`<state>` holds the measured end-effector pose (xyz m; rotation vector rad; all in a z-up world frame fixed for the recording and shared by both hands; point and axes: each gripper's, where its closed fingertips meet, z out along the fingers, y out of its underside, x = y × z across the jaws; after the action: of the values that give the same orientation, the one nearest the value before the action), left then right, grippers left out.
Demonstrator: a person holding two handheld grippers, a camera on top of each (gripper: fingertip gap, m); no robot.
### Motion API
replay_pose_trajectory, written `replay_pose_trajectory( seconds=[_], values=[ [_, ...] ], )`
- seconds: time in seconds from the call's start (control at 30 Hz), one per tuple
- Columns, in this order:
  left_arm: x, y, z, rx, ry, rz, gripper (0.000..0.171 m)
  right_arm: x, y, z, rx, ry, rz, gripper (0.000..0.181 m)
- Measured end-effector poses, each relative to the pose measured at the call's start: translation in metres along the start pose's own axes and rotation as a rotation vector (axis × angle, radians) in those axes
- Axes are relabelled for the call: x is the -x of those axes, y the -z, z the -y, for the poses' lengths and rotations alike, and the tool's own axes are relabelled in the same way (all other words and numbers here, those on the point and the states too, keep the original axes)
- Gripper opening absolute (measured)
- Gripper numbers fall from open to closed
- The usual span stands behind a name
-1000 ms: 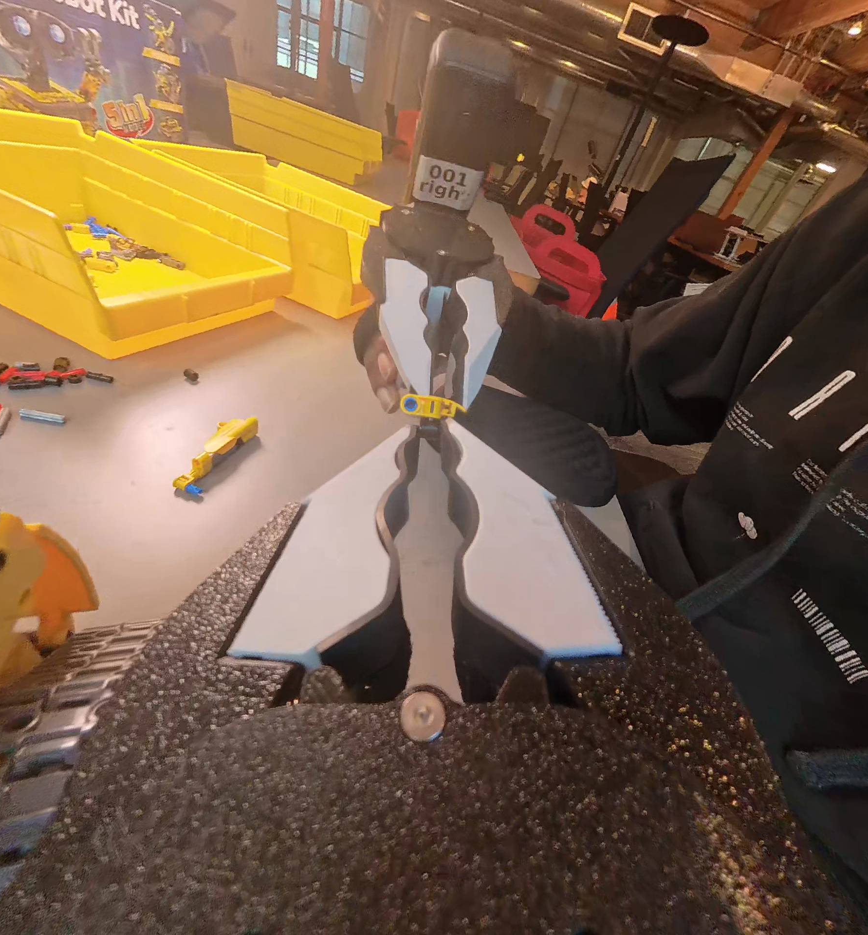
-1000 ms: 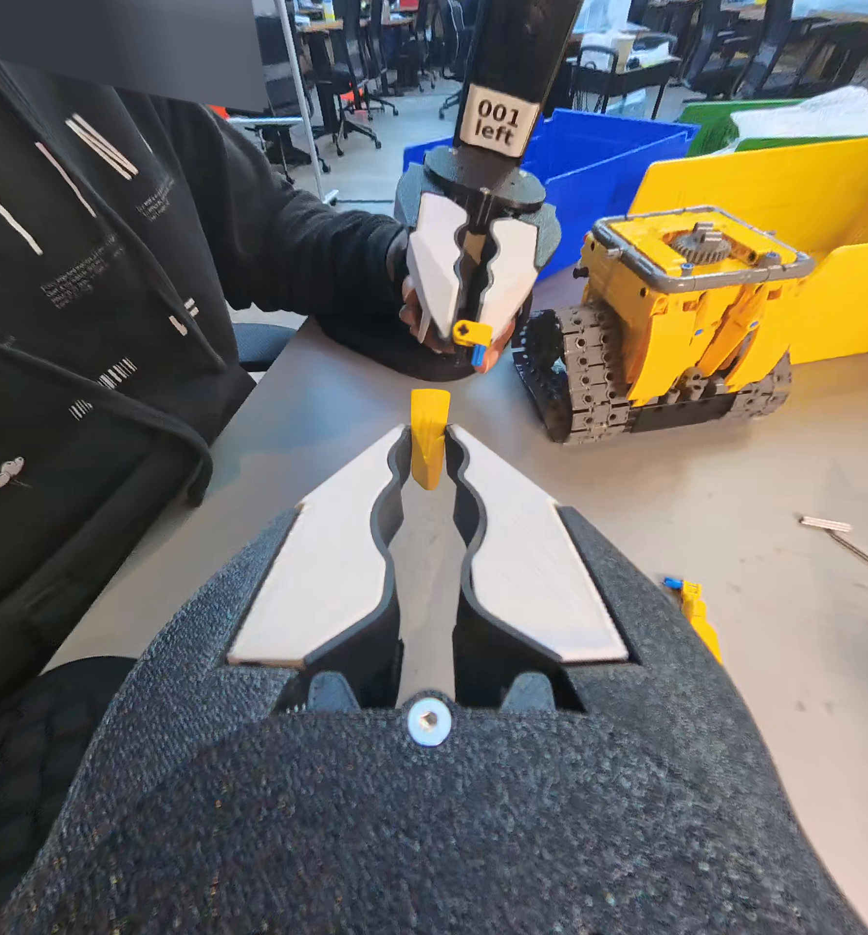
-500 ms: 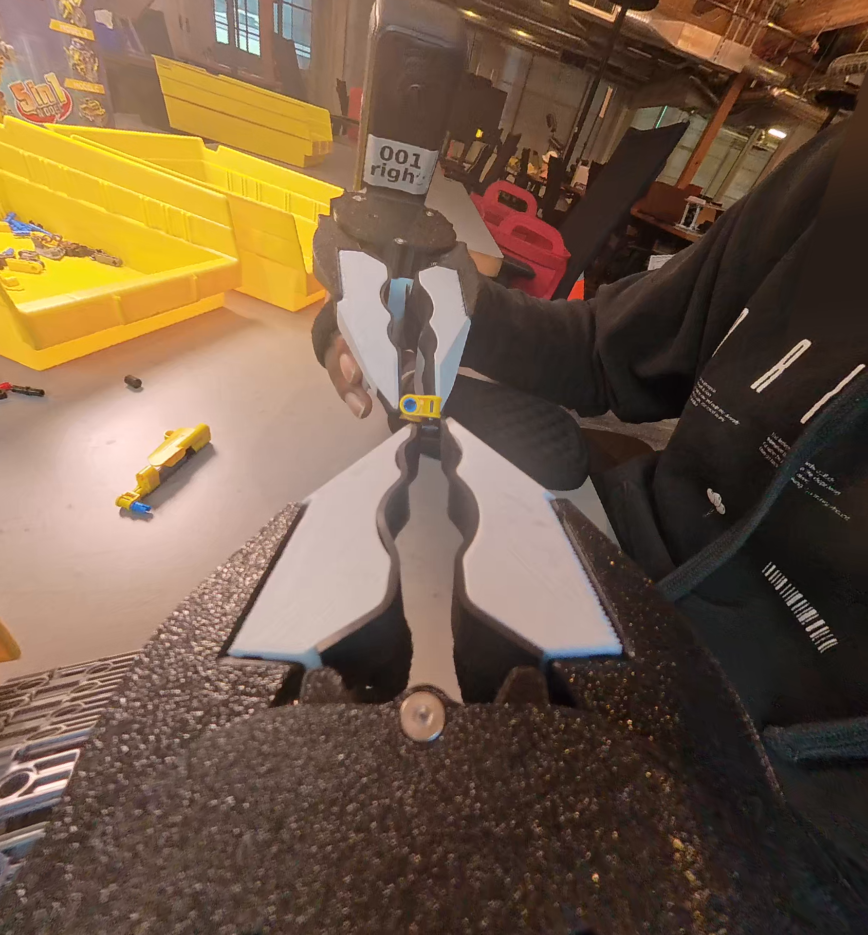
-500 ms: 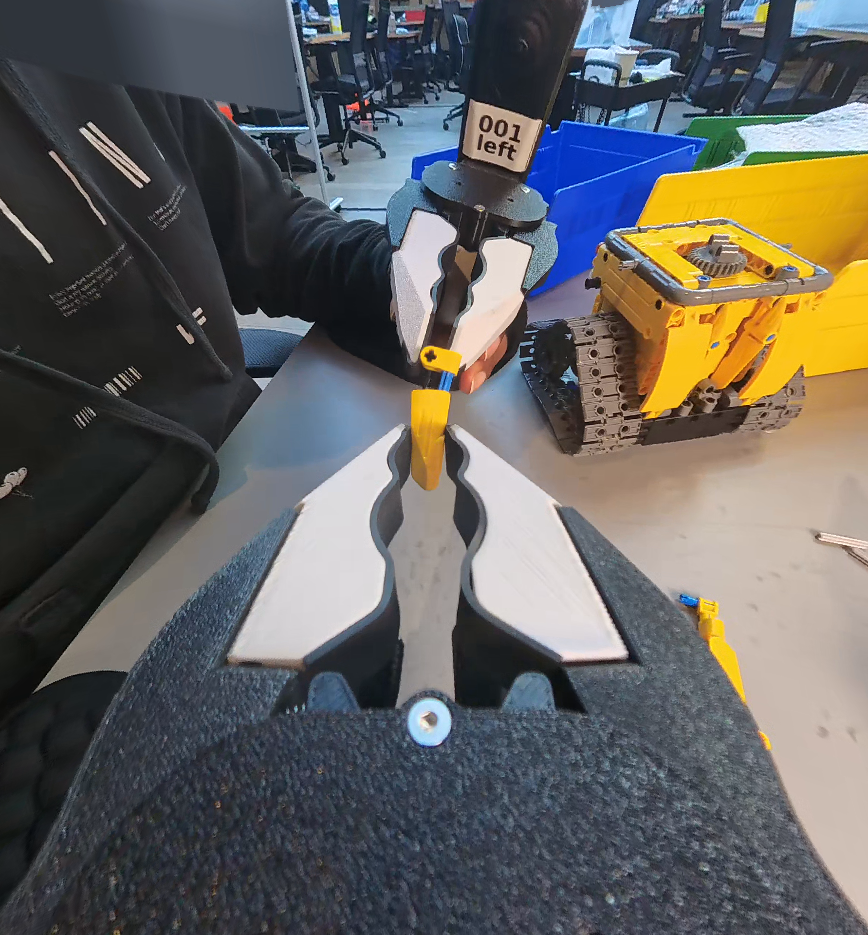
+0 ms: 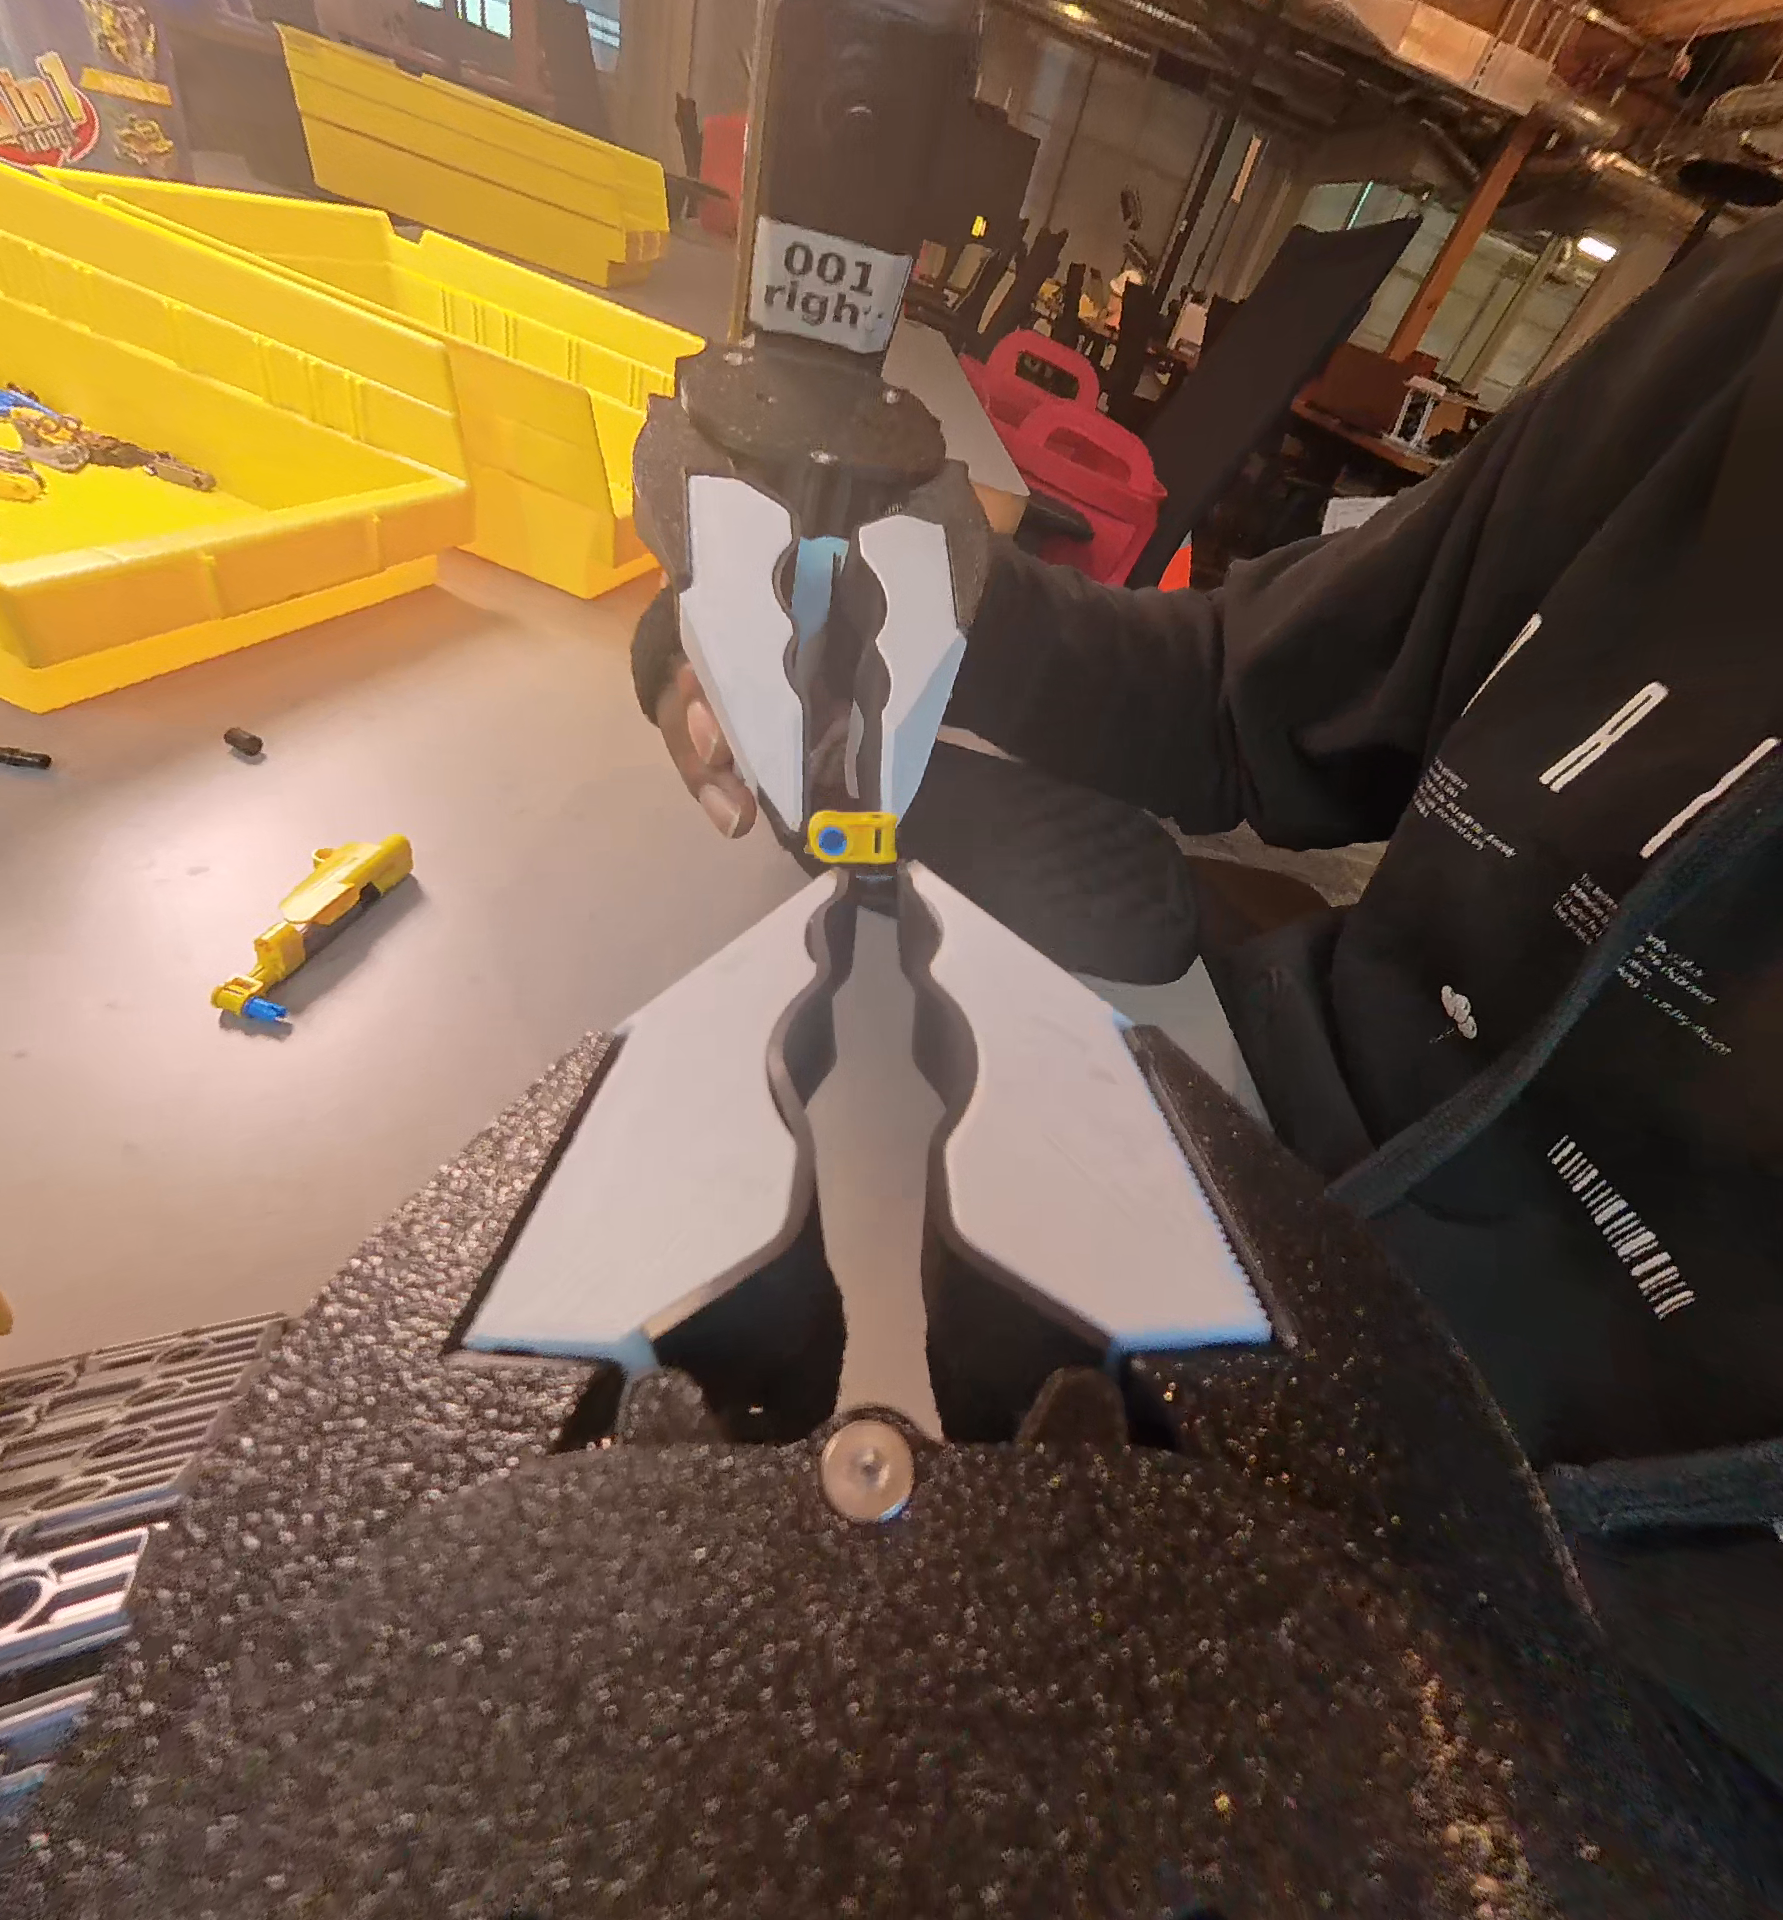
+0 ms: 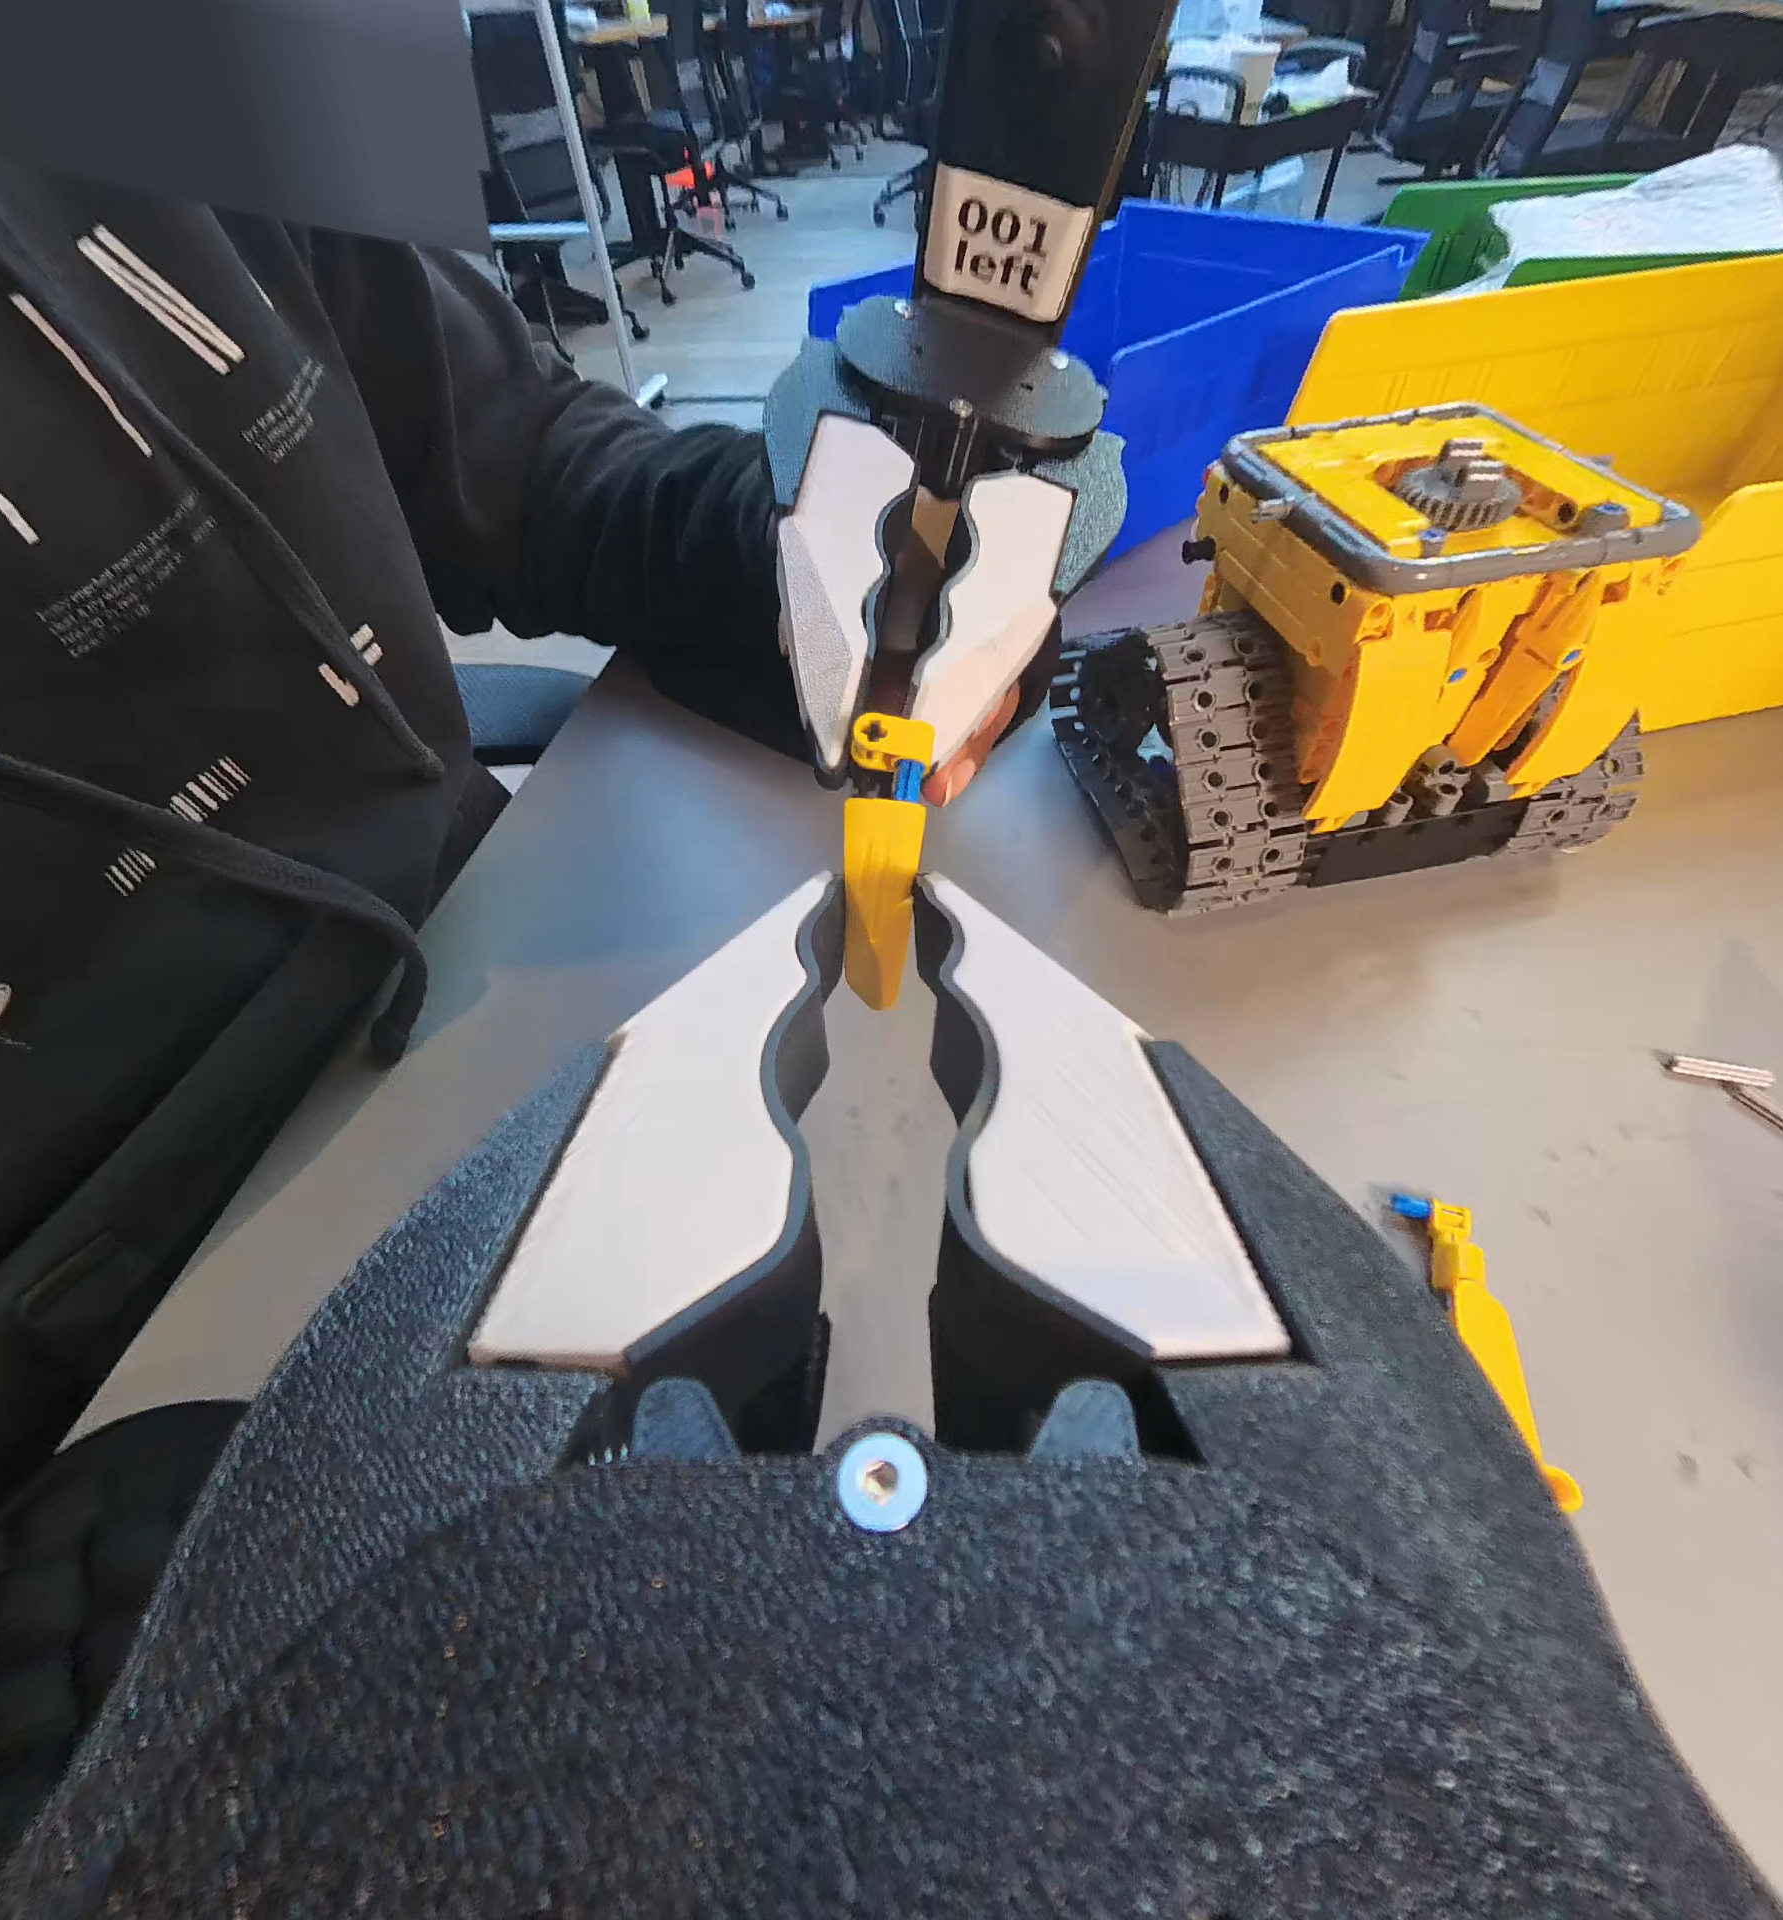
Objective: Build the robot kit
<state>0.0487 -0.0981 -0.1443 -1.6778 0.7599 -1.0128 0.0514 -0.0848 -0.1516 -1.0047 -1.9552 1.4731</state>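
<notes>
In the right wrist view, the right gripper was seen nearest, its two pale fingers angled inward and closed at the tips on a yellow tapered piece, which was gripped around its middle and pointed forward between the jaws. Just beyond it, tip to tip, the left gripper was pointed back toward the camera, its jaws pinched on a small yellow connector with a blue pin. The pin's end met the top of the tapered piece; whether it was seated inside could not be told. A hand in a black sleeve was wrapped behind the left gripper's body.

In the left wrist view, the same meeting was shown from the other side: the left gripper was nearly closed at its tips just under the connector, and the right gripper was held upright above it by a hand whose fingers curled around its side.

On the grey table, to the right, a yellow tracked vehicle model was standing. A loose yellow part was lying apart on the table. Farther back, yellow bins and a blue bin were set.
</notes>
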Motion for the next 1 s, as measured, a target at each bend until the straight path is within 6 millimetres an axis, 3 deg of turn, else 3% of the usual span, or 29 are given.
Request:
replay_pose_trajectory(
  seconds=[0.3,0.67,1.0],
  values=[
    [-0.001,-0.010,-0.037,0.247,-0.018,0.009,0.007,0.009,-0.004,-0.033,0.220,0.067,0.019,0.013],
    [-0.006,-0.011,-0.036,0.246,-0.058,0.002,0.006,0.015,-0.001,-0.027,0.139,0.036,0.074,0.012],
    [-0.002,-0.013,-0.044,0.315,-0.123,0.062,0.007,0.015,-0.011,-0.039,0.221,0.057,0.058,0.012]
  ],
)
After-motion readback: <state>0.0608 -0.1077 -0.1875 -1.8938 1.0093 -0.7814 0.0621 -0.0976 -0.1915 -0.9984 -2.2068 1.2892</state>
